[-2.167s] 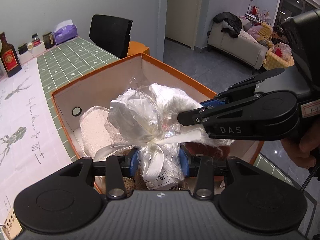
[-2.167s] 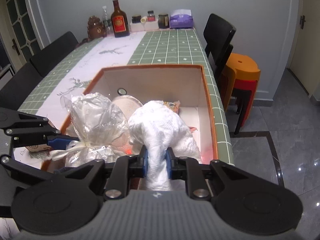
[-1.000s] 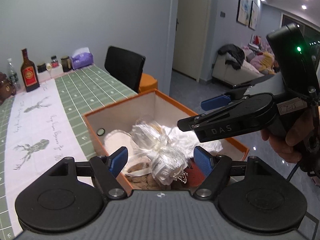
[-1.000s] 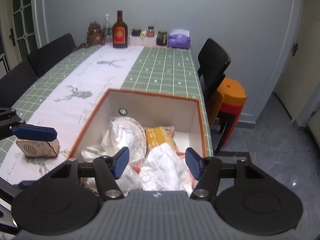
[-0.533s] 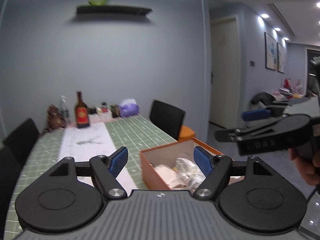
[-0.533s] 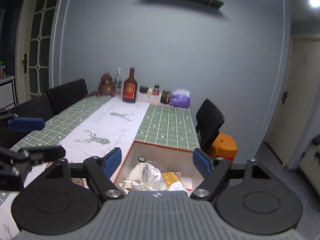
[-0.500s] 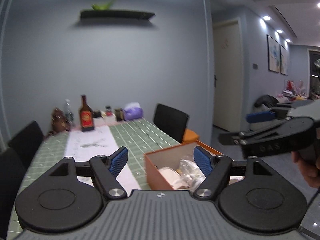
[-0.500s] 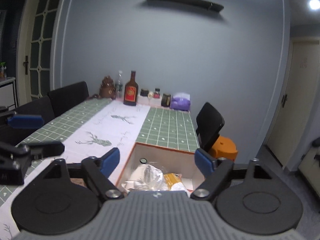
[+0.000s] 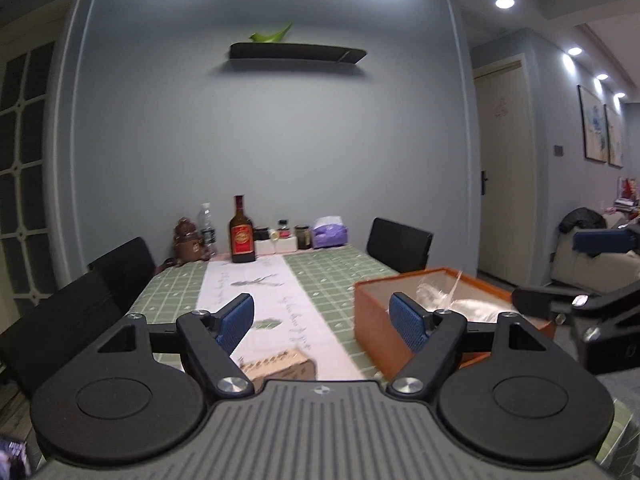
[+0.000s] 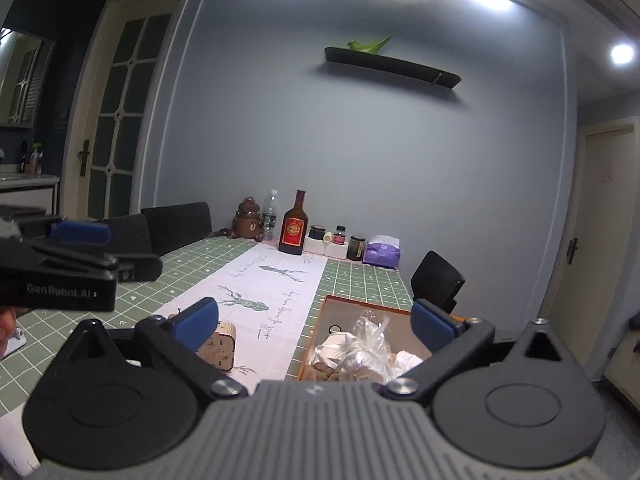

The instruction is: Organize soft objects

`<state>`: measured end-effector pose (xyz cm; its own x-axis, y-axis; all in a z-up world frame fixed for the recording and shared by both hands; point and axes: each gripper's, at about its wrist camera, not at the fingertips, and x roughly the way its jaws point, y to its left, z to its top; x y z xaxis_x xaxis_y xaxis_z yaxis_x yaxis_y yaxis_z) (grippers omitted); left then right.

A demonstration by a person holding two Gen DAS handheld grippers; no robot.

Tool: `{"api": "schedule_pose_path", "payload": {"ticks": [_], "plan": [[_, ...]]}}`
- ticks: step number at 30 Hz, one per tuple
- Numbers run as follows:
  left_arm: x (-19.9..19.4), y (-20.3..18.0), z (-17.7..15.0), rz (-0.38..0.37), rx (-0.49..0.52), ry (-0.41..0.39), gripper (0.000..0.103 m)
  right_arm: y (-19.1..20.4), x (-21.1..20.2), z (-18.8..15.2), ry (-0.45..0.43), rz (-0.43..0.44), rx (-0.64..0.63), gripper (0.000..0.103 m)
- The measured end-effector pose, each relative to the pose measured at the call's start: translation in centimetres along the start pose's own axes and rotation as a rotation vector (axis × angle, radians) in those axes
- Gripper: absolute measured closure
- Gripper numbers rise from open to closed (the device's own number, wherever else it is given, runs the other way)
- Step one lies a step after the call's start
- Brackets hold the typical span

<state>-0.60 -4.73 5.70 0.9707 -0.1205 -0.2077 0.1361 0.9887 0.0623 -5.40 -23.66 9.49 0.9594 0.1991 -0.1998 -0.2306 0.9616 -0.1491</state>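
An orange box [image 9: 380, 334] stands on the green checked table near its right edge. In it lie a clear plastic bag tied with ribbon [image 10: 366, 342] and a white crumpled bag [image 10: 404, 360], whose tops also show in the left wrist view [image 9: 436, 294]. My left gripper [image 9: 322, 320] is open and empty, back from the box and to its left. My right gripper [image 10: 316, 320] is also back from the box, jaws opening wide with nothing between them. Each gripper shows in the other's view: the right gripper [image 9: 560, 272] and the left gripper [image 10: 116, 250].
A small wooden box [image 10: 220, 344] sits on the white table runner [image 9: 256, 288] left of the orange box. A brown bottle [image 9: 241, 236], jars and a purple tissue pack [image 9: 330, 234] line the far end. Black chairs [image 9: 400, 250] flank the table.
Both grippers have drawn back from the box and tipped up towards the far wall. The right jaws have spread wider. The bags they held earlier lie in the box.
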Motion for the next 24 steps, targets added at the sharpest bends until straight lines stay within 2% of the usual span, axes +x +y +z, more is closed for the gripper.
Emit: {"api": "schedule_pose_path", "payload": {"ticks": [4, 9, 11, 12, 15, 19, 24], "plan": [[-0.9, 0.6, -2.4, 0.071, -0.018, 0.009, 0.005, 1.4, -0.5, -1.5, -0.013, -0.005, 0.073, 0.003], [-1.6, 1.4, -4.9, 0.129, -0.029, 0.032, 0.004, 3.2, -0.3, -3.3, -0.018, -0.042, 0.145, 0.003], [-1.5, 2.1, -5.7, 0.149, -0.085, 0.035, 0.003, 3.8, 0.0, -4.2, -0.017, -0.053, 0.149, 0.003], [-1.3, 2.4, -6.0, 0.156, -0.116, 0.039, 0.0, 4.2, 0.5, -4.5, -0.002, -0.052, 0.137, 0.003], [-0.9, 3.6, -7.3, 0.185, -0.19, 0.067, 0.0, 4.9, 1.9, -5.5, 0.055, -0.055, 0.115, 0.003], [-0.3, 4.3, -8.2, 0.207, -0.205, 0.104, 0.0, 4.9, 3.6, -7.5, 0.124, -0.052, 0.165, 0.003], [1.2, 3.8, -9.6, 0.197, -0.181, 0.208, 0.0, 4.9, 6.1, -9.8, 0.219, -0.074, 0.177, 0.003]]}}
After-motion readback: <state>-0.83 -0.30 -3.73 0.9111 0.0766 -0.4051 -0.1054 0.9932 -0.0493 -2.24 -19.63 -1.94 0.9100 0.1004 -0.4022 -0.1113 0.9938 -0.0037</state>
